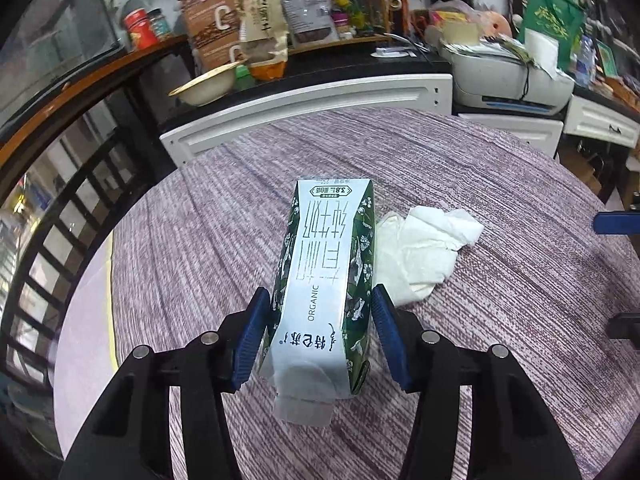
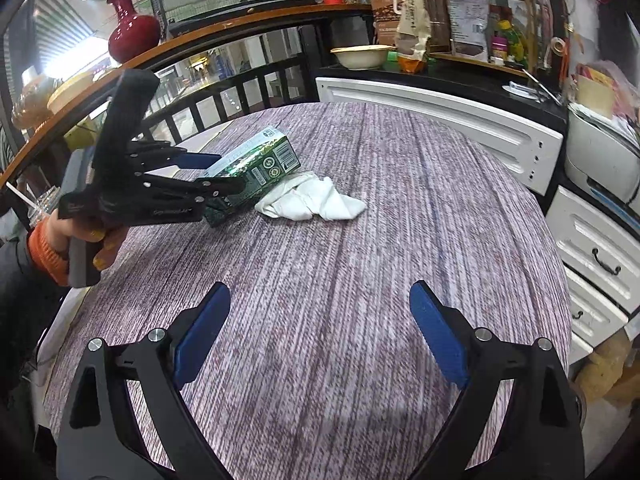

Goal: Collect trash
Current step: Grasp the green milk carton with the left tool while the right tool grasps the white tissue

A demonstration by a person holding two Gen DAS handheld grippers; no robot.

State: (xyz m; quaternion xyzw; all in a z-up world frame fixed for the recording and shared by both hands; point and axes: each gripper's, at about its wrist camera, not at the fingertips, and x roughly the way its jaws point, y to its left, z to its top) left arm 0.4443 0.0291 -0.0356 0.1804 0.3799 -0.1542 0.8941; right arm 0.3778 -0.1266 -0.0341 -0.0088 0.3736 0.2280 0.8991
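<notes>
Carton (image 1: 326, 280) on worktop (image 1: 500, 300), long axis running straight away between left hand-held gripper (image 1: 320, 312) pads, touching both sides; tissue (image 2: 316, 200) just beside; right hand-held gripper (image 2: 320, 312) wide open, empty, farther.

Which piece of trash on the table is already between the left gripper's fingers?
The green-and-white milk carton, lying on its side between the left gripper fingers. The crumpled white tissue lies beside it, outside them.
</notes>
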